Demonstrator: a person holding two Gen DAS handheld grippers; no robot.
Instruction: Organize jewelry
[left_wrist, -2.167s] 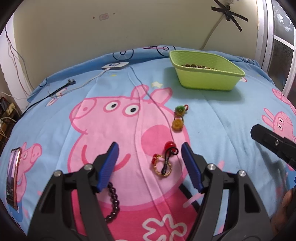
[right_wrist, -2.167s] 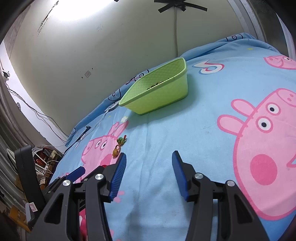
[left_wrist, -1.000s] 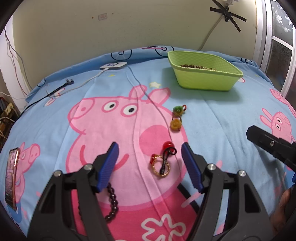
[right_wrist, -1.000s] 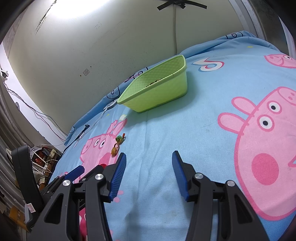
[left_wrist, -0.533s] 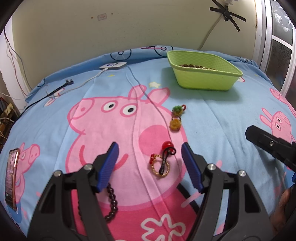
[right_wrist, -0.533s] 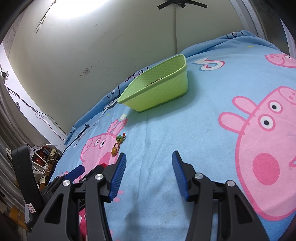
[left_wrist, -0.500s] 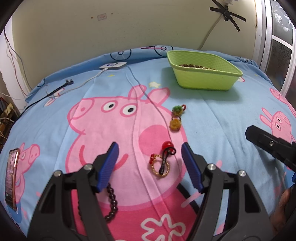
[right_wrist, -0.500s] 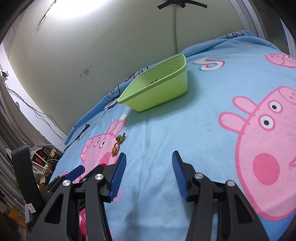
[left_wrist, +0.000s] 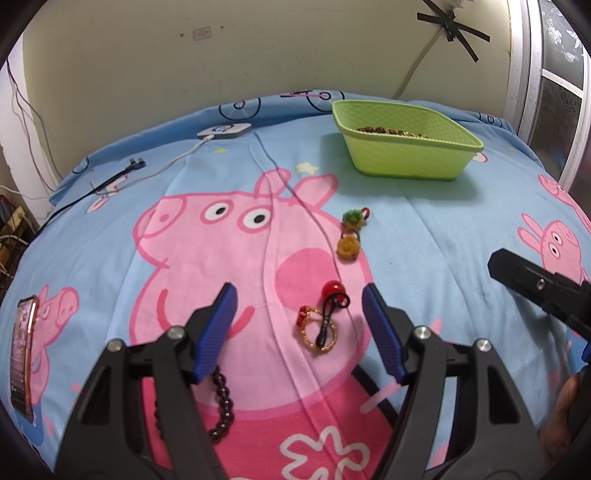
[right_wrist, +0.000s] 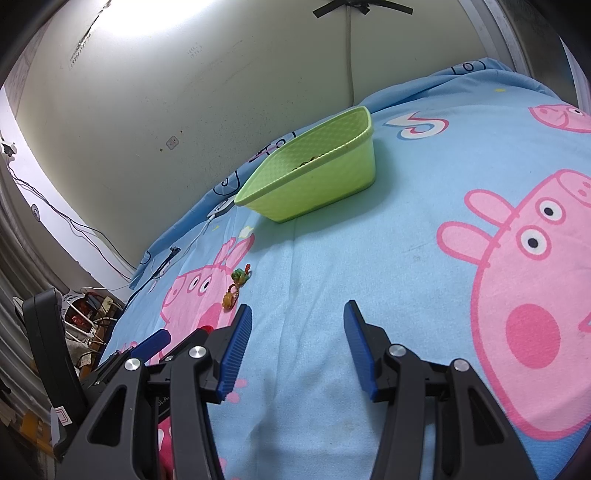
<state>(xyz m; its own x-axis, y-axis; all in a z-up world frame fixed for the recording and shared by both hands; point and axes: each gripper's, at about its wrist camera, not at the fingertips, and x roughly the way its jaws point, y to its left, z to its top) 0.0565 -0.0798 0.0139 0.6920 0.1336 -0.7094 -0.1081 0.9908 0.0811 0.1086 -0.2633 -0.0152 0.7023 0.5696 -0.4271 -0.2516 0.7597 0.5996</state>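
Observation:
My left gripper (left_wrist: 299, 321) is open and empty above the bedsheet. Between its fingers lie a gold bead ring with a red charm (left_wrist: 318, 330) and a black hair tie with a red ball (left_wrist: 331, 291). A yellow flower tie (left_wrist: 347, 246) and a green flower tie (left_wrist: 352, 218) lie farther ahead. A dark bead bracelet (left_wrist: 222, 406) lies under the left finger. The green basket (left_wrist: 402, 144) at the back holds brown beads. My right gripper (right_wrist: 295, 339) is open and empty over bare sheet; the basket (right_wrist: 314, 184) and flower ties (right_wrist: 236, 284) show ahead-left.
A phone (left_wrist: 22, 354) lies at the bed's left edge. A white charger box (left_wrist: 225, 131) with cables sits at the back left. The right gripper's body (left_wrist: 539, 288) shows at the right. A wall runs behind the bed, a window at the right.
The left gripper has drifted slightly; the jewelry and basket sit a touch lower-left in its view. Both grippers stay open and nothing has been picked up.

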